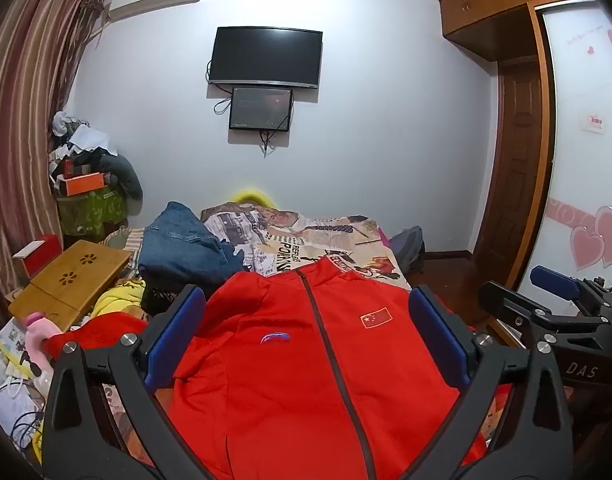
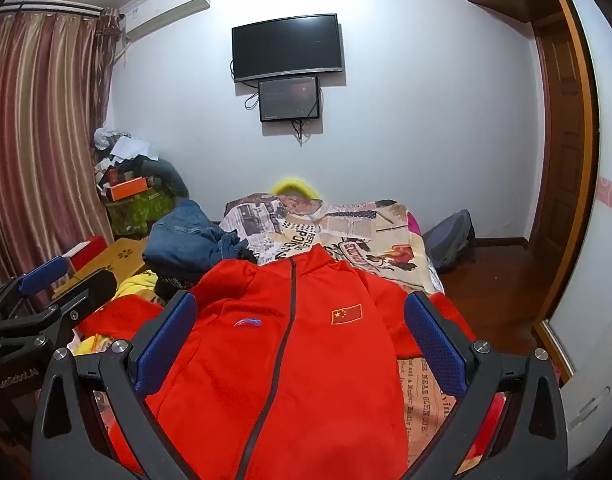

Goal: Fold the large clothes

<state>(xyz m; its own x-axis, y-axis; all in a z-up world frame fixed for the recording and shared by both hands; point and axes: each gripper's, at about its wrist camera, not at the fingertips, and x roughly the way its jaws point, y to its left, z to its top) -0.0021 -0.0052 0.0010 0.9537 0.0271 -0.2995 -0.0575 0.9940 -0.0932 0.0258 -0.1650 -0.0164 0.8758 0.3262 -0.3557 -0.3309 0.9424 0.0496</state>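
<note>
A red zip-up jacket [image 1: 290, 360] lies front-up on the bed, collar toward the far wall, with a grey zipper, a flag patch and a small logo. It also shows in the right wrist view [image 2: 274, 360]. My left gripper [image 1: 306, 332] is open and empty, its blue pads hovering above the jacket's chest. My right gripper [image 2: 300, 332] is open and empty, also above the jacket. The right gripper shows at the right edge of the left wrist view [image 1: 558, 300]; the left gripper shows at the left edge of the right wrist view [image 2: 46, 284].
The bed has a newspaper-print cover [image 1: 330, 244]. Blue jeans [image 1: 182, 244] lie piled at the far left of the bed. A wooden lap table [image 1: 70, 280], yellow cloth [image 1: 114, 300] and clutter sit to the left. A wardrobe [image 1: 518, 160] stands to the right.
</note>
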